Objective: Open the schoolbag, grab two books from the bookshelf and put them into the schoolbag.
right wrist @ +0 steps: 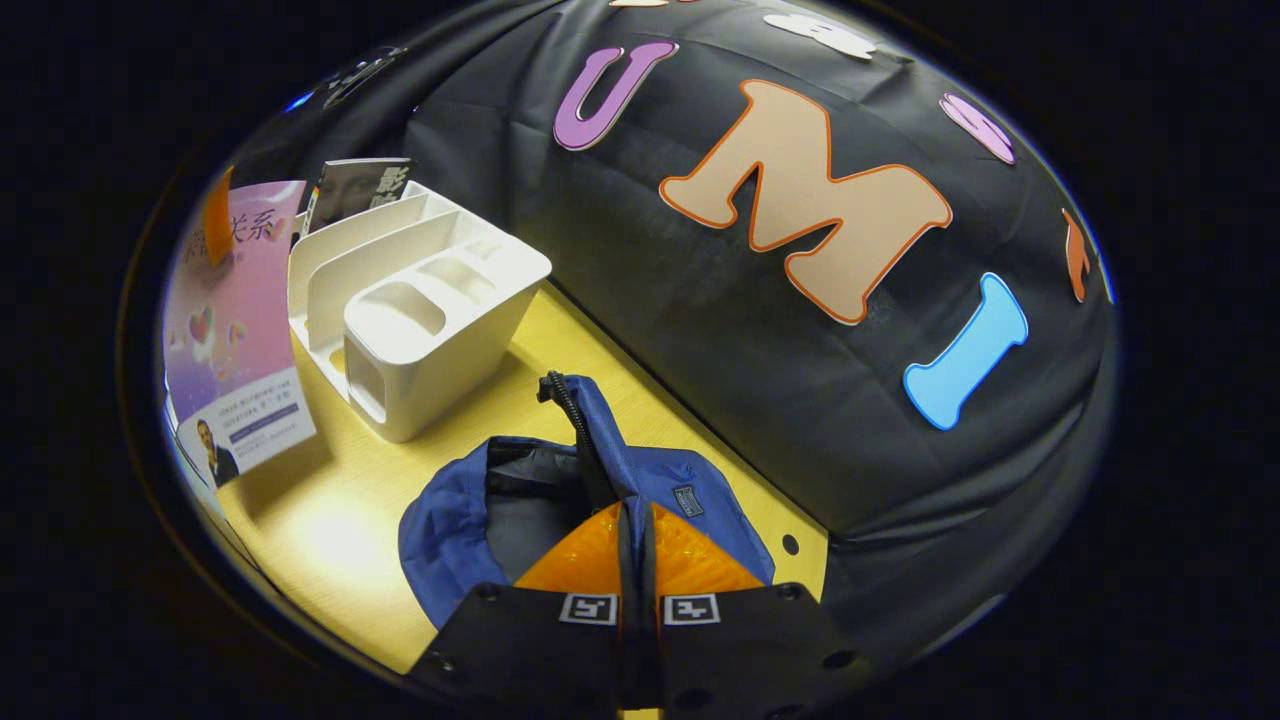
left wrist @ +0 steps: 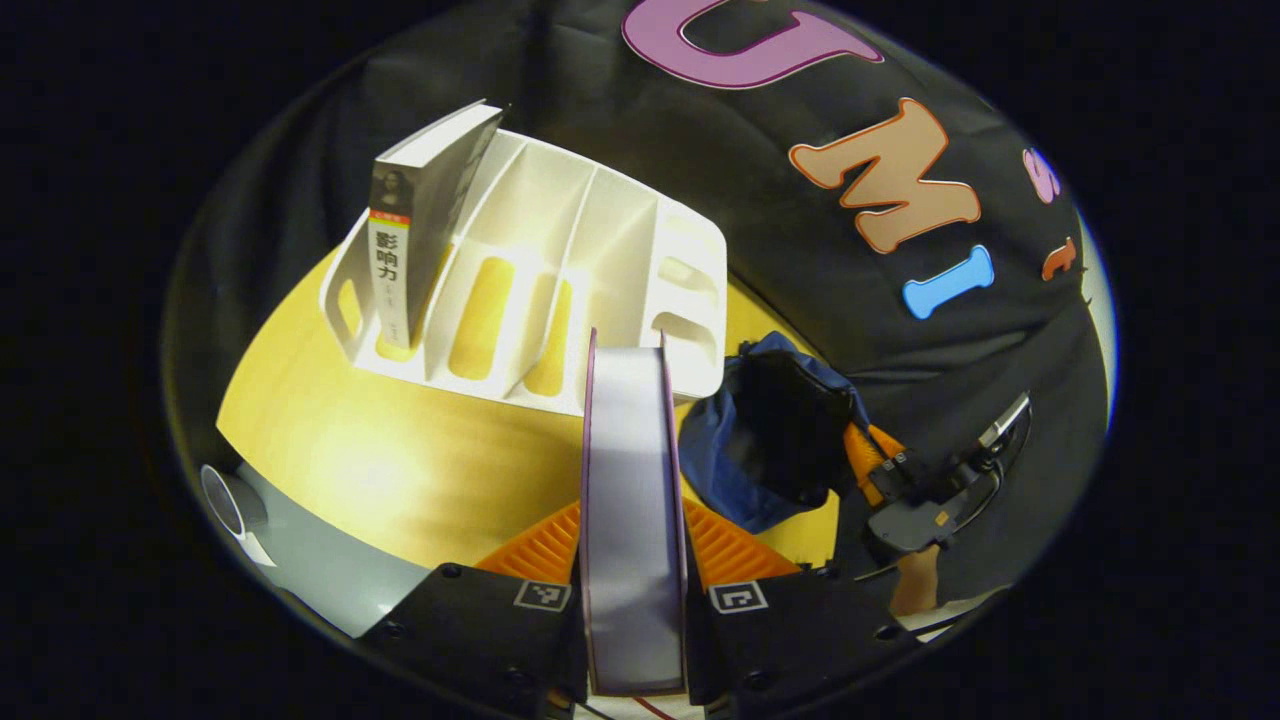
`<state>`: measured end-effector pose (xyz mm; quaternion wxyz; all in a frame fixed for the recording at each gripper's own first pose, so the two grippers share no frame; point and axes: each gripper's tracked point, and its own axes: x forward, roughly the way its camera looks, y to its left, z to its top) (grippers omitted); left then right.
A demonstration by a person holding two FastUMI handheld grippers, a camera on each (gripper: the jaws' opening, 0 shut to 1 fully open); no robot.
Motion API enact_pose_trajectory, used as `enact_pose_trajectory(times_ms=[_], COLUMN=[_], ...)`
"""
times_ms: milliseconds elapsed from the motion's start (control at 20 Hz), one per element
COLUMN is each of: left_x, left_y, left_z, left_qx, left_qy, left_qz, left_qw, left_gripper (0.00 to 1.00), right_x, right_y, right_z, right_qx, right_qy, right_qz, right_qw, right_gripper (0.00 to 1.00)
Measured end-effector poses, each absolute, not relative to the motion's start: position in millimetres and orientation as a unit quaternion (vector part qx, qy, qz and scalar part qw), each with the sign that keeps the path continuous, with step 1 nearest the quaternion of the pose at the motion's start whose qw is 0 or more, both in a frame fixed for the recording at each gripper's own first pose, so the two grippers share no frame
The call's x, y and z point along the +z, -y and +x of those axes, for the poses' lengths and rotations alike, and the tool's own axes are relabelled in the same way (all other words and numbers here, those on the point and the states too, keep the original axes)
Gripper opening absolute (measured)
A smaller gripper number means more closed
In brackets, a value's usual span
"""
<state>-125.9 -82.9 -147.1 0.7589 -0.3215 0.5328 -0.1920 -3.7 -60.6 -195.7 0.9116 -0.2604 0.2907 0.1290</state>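
Bare tabletop [right wrist: 330,520] — bookshelf [right wrist: 420,320] behind

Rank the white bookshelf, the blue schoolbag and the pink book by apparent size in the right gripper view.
1. blue schoolbag, though nearest the camera
2. white bookshelf
3. pink book, cut off by the view's edge, so its rank against the bookshelf is unsure

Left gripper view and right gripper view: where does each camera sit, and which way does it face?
Left gripper view: rides the left hand-held gripper, shut on a book held edge-on, facing the white bookshelf; the other hand-held gripper shows at the schoolbag.
Right gripper view: rides the right hand-held gripper, pinching the open schoolbag's zipper flap, facing the bookshelf.
Both share the bookshelf, the schoolbag, the held book and the yellow table.
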Motion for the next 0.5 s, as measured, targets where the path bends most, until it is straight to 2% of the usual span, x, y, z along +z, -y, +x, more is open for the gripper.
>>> enact_pose_trajectory(times_ms=[500], left_x=[-148], left_y=[161], left_z=[-115], left_qx=[-0.232], left_qy=[-0.495], left_qz=[-0.392], left_qw=[0.74], left_gripper=[0.35], right_x=[-191], right_y=[73], right_z=[-2], right_qx=[0.135], right_qy=[-0.289], right_qz=[-0.255], right_qw=[0.913], right_gripper=[0.03])
